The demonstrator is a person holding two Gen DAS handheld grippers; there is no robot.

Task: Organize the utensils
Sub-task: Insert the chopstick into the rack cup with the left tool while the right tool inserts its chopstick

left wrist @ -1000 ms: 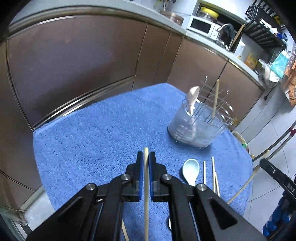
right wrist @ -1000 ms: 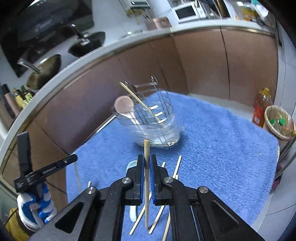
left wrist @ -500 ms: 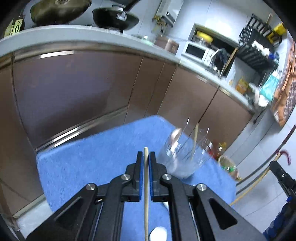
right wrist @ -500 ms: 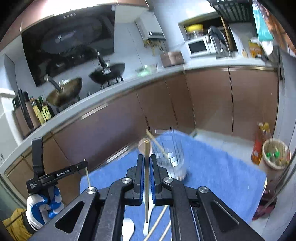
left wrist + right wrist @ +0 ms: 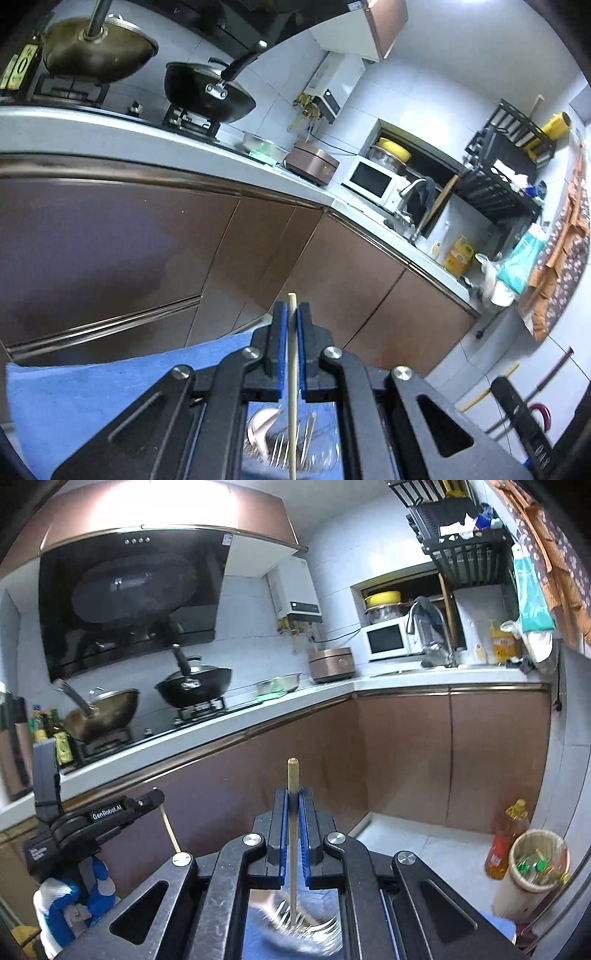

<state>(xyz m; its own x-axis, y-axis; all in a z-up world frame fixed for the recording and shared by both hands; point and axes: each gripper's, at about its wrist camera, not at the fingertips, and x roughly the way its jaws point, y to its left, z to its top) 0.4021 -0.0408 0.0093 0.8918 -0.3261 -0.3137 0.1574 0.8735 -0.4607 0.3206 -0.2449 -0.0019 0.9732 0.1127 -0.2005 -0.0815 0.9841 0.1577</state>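
Observation:
My left gripper point(image 5: 291, 310) is shut on a wooden chopstick point(image 5: 292, 369) held upright above the clear utensil holder point(image 5: 291, 454), which shows low between the arms with a pink spoon point(image 5: 260, 424) and a chopstick in it. My right gripper point(image 5: 293, 795) is shut on another wooden chopstick point(image 5: 293, 830); its lower end hangs over the same holder point(image 5: 295, 926). The left gripper also shows in the right wrist view point(image 5: 147, 801) at the left, with its chopstick point(image 5: 168, 825) pointing down. The blue towel point(image 5: 74, 391) covers the table below.
Brown kitchen cabinets point(image 5: 110, 251) stand behind the table. A bin point(image 5: 535, 867) and an oil bottle point(image 5: 504, 842) stand on the floor at the right. Woks point(image 5: 192, 690) sit on the stove.
Both grippers have lifted and tilted up with their chopsticks. The holder has moved from ahead of them to directly beneath, and the table has dropped out of most of each view.

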